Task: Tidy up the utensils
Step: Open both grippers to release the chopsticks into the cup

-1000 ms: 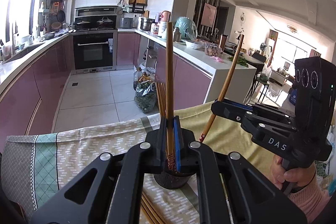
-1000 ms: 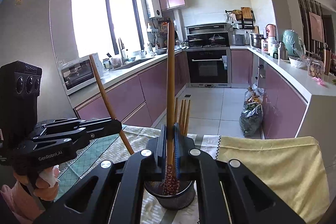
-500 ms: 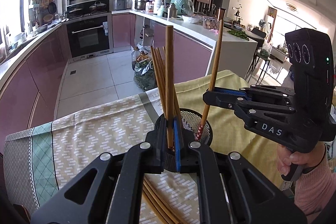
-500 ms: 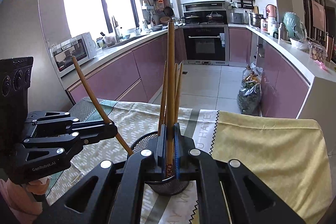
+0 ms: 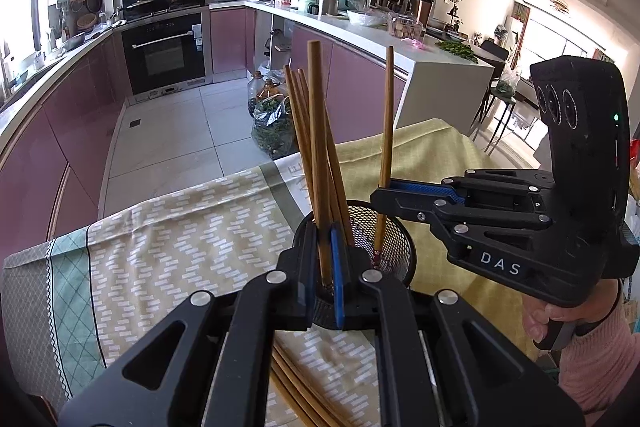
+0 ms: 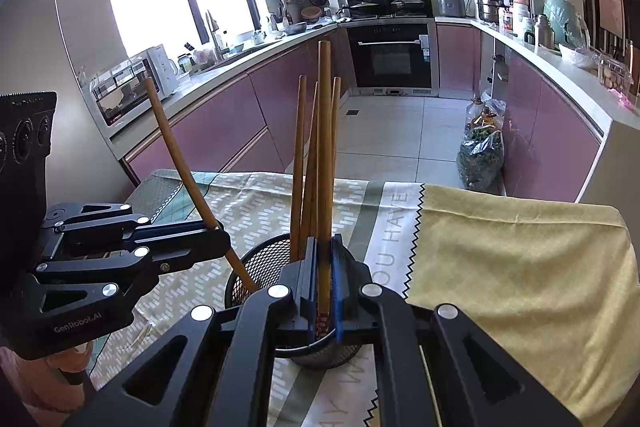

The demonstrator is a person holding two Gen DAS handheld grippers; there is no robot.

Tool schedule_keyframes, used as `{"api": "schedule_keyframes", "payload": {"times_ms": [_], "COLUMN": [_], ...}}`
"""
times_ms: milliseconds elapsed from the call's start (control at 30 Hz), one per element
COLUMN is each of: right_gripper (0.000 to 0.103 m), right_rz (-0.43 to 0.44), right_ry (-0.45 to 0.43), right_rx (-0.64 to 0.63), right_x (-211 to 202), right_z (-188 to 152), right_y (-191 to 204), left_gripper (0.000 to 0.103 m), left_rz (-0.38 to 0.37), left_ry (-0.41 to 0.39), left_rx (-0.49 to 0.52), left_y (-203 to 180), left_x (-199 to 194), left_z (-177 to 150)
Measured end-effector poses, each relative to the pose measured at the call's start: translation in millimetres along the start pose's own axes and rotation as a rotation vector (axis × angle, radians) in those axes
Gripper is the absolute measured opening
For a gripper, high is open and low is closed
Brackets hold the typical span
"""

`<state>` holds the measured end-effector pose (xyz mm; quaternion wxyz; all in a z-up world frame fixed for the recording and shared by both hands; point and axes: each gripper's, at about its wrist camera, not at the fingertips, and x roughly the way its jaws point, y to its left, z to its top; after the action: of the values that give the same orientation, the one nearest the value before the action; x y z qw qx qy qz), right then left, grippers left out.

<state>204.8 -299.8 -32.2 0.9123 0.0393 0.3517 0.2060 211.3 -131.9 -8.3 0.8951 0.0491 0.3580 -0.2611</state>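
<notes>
Bamboo chopsticks are going into a black wire-mesh holder (image 5: 394, 247), one from each gripper. The left gripper (image 5: 328, 267) is pinching one chopstick (image 5: 316, 147) between its blue-lined fingers, the lower tip reaching down inside the mesh rim. The right gripper (image 6: 323, 291) is clamping a second chopstick (image 6: 324, 147) the same way, its patterned tip just inside the cup, right under the jaws. Both pairs of jaws are closed on their sticks.

Each stick is standing close to upright, long axis nearly vertical, patterned eating end down and blunt end pointing at the ceiling. Seen from the right wrist, the left gripper's stick is leaning, its top tipped away from the cup and its tip angled in toward the middle. Several chopsticks (image 6: 298, 167) already in the holder are fanned against the far rim, just beyond the fingertips.

To finish well, I judge each tip should be clear of the rim and well down before the jaws part, so the stick drops a short way rather than bouncing out. Releasing one side at a time looks wiser, since the light cup could tip on the patterned tablecloth (image 5: 180, 247). More chopsticks (image 5: 296, 395) are lying on the cloth below the left gripper, so the task is unfinished.
</notes>
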Motion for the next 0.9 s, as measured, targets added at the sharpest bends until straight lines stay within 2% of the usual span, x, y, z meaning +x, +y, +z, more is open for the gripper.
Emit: {"api": "schedule_keyframes", "payload": {"times_ms": [567,767,900], "right_gripper": [0.008,0.011,0.022], "right_rz": [0.004,0.023,0.047], "right_ry": [-0.01,-0.036,-0.075], "right_rx": [0.046,0.048,0.019], "right_x": [8.3,-1.3,-18.4], "right_z": [2.8,-3.2,-10.4], "right_y": [-11.0,-9.9,1.2], "left_gripper": [0.01,0.022,0.033], "left_rz": [0.02,0.049,0.079], "left_ry": [0.014,-0.058,-0.127], "left_rx": [-0.039,-0.046,-0.057], "left_y": [4.1,4.5,8.7], "left_x": [18.3,-3.3,-28.2], "left_z": [-3.2,-15.2,-27.5]}}
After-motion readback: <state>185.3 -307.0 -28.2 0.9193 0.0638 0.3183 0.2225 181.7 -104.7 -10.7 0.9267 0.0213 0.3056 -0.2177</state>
